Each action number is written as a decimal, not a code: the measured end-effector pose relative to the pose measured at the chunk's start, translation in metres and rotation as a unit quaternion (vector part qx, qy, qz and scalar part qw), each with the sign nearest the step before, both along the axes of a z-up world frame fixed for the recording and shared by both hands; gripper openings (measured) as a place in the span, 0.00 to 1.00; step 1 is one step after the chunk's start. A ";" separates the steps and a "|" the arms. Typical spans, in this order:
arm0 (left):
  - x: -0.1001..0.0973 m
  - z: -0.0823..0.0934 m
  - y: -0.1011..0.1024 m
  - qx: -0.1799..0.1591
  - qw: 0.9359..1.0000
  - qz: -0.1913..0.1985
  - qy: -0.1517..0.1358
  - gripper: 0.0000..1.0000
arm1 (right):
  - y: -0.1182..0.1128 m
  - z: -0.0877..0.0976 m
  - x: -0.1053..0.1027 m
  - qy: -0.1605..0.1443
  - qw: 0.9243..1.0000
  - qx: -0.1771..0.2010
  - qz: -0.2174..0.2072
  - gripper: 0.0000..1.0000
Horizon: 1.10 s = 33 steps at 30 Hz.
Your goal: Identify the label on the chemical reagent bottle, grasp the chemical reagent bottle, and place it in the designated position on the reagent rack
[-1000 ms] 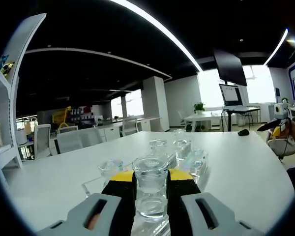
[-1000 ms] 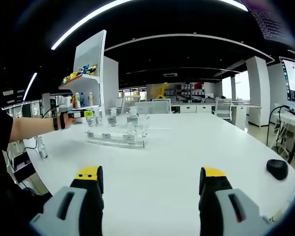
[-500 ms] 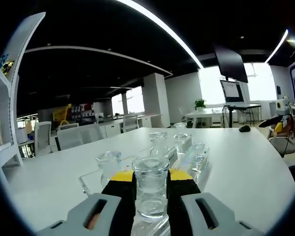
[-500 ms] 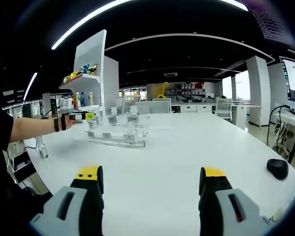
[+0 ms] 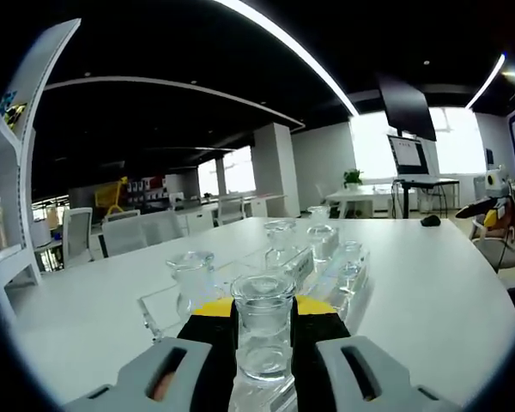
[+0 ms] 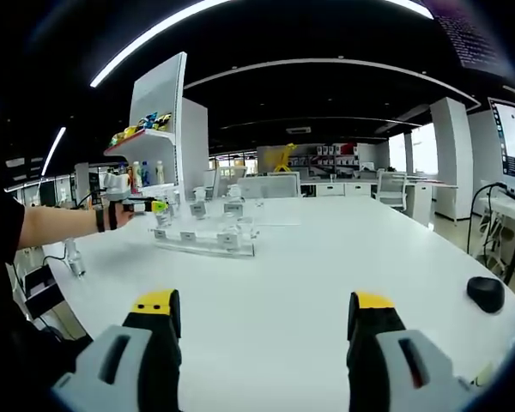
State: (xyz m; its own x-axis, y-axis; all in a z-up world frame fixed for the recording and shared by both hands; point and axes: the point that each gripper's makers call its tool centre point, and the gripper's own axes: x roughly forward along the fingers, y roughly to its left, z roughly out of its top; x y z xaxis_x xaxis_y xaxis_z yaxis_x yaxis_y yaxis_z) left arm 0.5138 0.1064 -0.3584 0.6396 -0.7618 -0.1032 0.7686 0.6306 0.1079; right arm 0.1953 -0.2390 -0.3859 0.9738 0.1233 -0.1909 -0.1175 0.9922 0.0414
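In the left gripper view, my left gripper [image 5: 263, 311] is shut on a clear glass reagent bottle [image 5: 263, 330] held upright between its yellow-tipped jaws. Just beyond it stands the clear acrylic reagent rack [image 5: 322, 279] with several glass bottles [image 5: 281, 239] in it. In the right gripper view, my right gripper [image 6: 263, 311] stands open over the white table with nothing between its fingers. Far to its left, the left gripper [image 6: 150, 206], held by a person's arm [image 6: 60, 225], is at the left end of the reagent rack [image 6: 202, 240], which carries small labels.
The white table [image 6: 309, 283] spreads wide around the rack. A black mouse [image 6: 485, 294] lies at its right edge. A white shelf unit [image 6: 154, 129] with small items stands behind the rack. Chairs and desks fill the room beyond.
The left gripper with its bottle has moved closer to the rack, which now looms larger. The right gripper has stayed still.
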 end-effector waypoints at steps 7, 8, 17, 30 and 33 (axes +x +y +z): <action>0.001 -0.007 0.000 0.008 1.000 0.004 0.005 0.23 | 0.000 0.000 0.000 0.001 1.000 -0.001 0.000 0.76; 0.000 -0.008 0.000 0.009 1.000 0.004 0.005 0.23 | 0.000 0.000 0.000 0.000 1.000 -0.001 0.000 0.76; 0.001 -0.013 0.003 0.013 1.000 0.008 0.009 0.23 | 0.003 -0.004 0.001 0.006 1.000 -0.002 0.004 0.76; 0.000 -0.022 0.006 0.023 1.000 0.012 0.017 0.23 | 0.002 -0.004 0.000 0.006 1.000 -0.004 0.004 0.76; 0.000 -0.024 0.005 0.023 0.999 0.012 0.018 0.23 | 0.001 -0.003 0.000 0.006 1.000 -0.007 0.004 0.76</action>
State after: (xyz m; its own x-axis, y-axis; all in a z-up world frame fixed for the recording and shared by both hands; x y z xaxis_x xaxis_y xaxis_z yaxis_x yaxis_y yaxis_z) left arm 0.5136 0.1114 -0.3826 0.6534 -0.7396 -0.1613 0.7566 0.6445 0.1102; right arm 0.1951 -0.2379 -0.3888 0.9706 0.1277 -0.2040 -0.1243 0.9918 0.0298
